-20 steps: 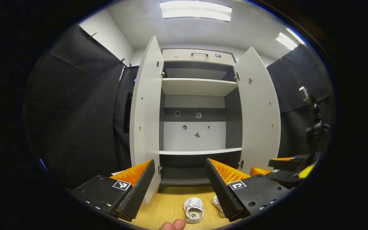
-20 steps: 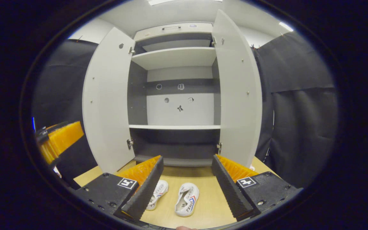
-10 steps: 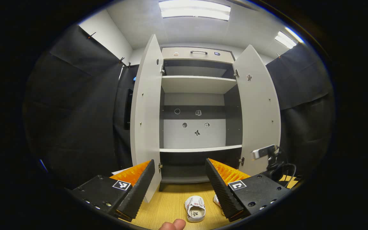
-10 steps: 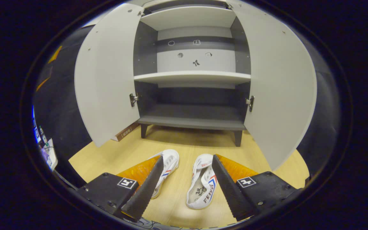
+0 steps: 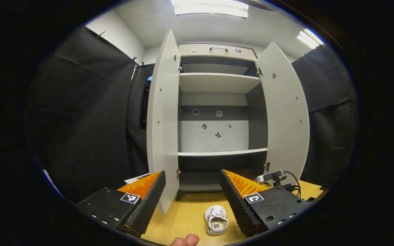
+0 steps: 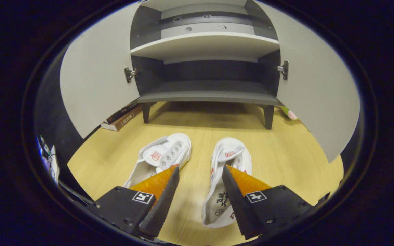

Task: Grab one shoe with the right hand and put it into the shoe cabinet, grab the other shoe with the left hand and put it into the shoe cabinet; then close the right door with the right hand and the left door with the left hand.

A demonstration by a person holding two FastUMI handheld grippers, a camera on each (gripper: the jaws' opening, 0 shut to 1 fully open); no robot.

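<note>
- Now the right gripper (image 6: 197, 177) has dipped from facing the shelves to just above the two white canvas shoes, jaws open astride the right-hand shoe (image 6: 226, 177)'s inner edge; a grasp looks close.
- Both shoes lie on the pale wood-grain counter (image 6: 286, 153) before the open grey shoe cabinet (image 6: 204, 92).
- Meanwhile the left gripper (image 5: 192, 191) hangs higher, jaws open, empty.
- Soft uppers, so likely to crumple under pressure.
</note>
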